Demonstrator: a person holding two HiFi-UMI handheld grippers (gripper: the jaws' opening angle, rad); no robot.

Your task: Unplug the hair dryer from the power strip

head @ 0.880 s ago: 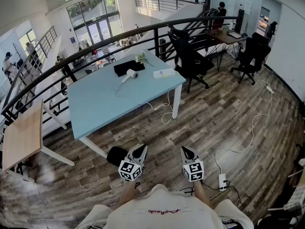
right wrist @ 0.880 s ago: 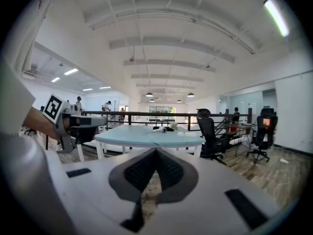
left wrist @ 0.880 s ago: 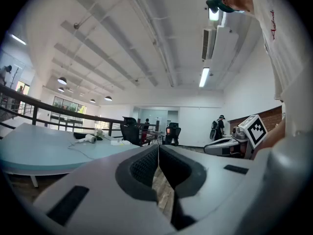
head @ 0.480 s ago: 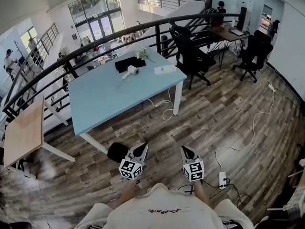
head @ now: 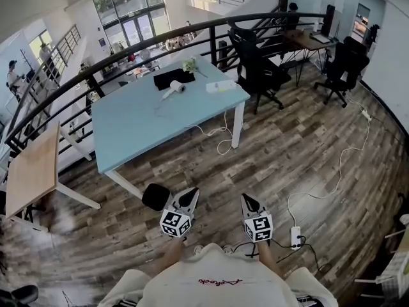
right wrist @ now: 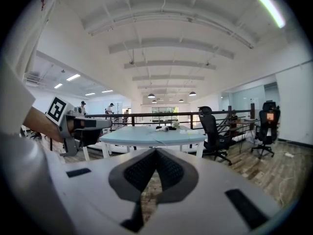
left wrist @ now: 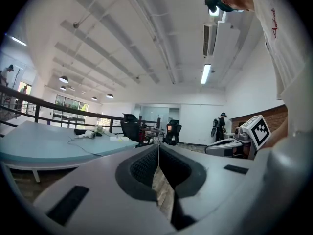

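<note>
A white hair dryer (head: 174,89) lies on the far side of the light-blue table (head: 140,130), its cord trailing across the top. A white power strip (head: 221,86) rests near the table's far right corner, with a white cable (head: 220,136) hanging off the edge to the floor. The dryer (left wrist: 88,134) and the strip (left wrist: 119,138) show small in the left gripper view. My left gripper (head: 190,195) and right gripper (head: 246,200) are both shut and empty, held close to my body over the floor, well short of the table. The dryer (right wrist: 165,128) sits far off in the right gripper view.
Black office chairs (head: 255,72) stand to the table's right by a black railing (head: 128,56). A round black stool (head: 155,196) sits on the wood floor just ahead of my left gripper. A second power strip (head: 295,236) with cables lies on the floor at right. A wooden table (head: 30,174) stands left.
The view has shifted a little nearer the table, and the table and stool sit slightly lower and closer in frame. Both grippers stay shut and keep their places before my body.
</note>
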